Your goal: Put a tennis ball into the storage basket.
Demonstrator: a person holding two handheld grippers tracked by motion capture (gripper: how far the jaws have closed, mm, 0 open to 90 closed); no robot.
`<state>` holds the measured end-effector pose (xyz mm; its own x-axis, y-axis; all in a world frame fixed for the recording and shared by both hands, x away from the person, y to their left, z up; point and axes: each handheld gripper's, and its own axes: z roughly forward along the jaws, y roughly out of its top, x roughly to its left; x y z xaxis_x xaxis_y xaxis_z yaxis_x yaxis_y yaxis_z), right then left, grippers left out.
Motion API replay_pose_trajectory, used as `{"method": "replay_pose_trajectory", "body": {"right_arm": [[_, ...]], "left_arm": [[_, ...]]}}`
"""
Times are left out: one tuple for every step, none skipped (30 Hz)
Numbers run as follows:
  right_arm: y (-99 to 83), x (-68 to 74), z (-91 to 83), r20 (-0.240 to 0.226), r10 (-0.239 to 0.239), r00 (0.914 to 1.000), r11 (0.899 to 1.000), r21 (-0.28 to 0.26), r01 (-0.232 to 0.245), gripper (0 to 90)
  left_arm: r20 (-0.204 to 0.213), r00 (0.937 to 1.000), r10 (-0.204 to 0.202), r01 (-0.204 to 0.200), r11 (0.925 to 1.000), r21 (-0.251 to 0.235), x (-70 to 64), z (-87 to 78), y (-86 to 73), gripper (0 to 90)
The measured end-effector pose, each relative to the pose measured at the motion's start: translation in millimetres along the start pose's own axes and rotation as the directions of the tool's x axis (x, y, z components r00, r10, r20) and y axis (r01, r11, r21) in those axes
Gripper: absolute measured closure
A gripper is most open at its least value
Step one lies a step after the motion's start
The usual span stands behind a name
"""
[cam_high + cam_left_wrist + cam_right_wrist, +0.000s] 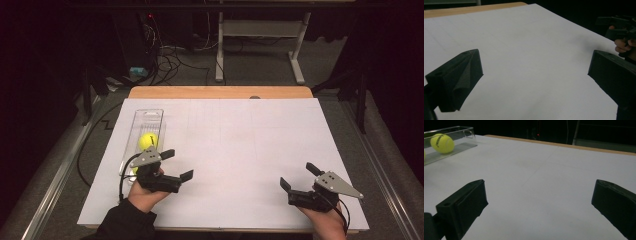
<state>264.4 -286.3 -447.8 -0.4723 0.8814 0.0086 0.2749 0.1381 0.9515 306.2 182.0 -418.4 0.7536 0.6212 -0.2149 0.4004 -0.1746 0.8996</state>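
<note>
High view: left tool point(179, 164), jaws apart and empty, sits just near-right of the clear tray point(150, 116) at the desk's point(240, 145) left holding the yellow ball point(148, 141); right tool point(301, 178) idles apart, near right; best swing left tool far-left, straddle ball squarely before closing.

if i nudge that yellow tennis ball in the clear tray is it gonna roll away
Probably it rolls readily: the tennis ball is round and sits loose. The clear tray is long and narrow, so its walls should keep the ball running lengthwise. Its fuzzy surface likely grips well between open jaws.
</note>
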Motion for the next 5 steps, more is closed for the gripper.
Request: {"method": "replay_pose_trajectory", "body": {"right_arm": [[0.0,0.0,0.0,0.000,0.000,1.0000,1.000,0.000,0.000,0.1],[0.6,-1.2,-1.4,0.000,0.001,1.0000,1.000,-0.005,-0.001,0.1],[0.8,-1.7,-2.0,-0.001,0.002,1.0000,1.000,-0.007,-0.002,0.1],[1.0,-2.4,-2.5,0.001,0.001,1.0000,1.000,-0.008,-0.001,0.1],[1.3,-2.8,-3.0,0.002,0.001,1.0000,1.000,-0.011,-0.001,0.1]], "left_arm": [[0.000,1.0000,0.000,0.000,1.0000,0.000,0.0,0.0,0.0,0.2],[-0.014,0.9999,-0.004,0.004,1.0000,-0.003,3.3,-3.9,-1.0,0.2],[-0.031,0.9994,-0.012,0.012,0.9999,-0.004,9.3,-9.9,-3.6,0.2],[-0.035,0.9992,-0.019,0.019,0.9998,-0.001,11.4,-12.3,-4.8,0.2],[-0.035,0.9992,-0.019,0.019,0.9998,-0.001,11.4,-12.3,-4.8,0.2]]}}
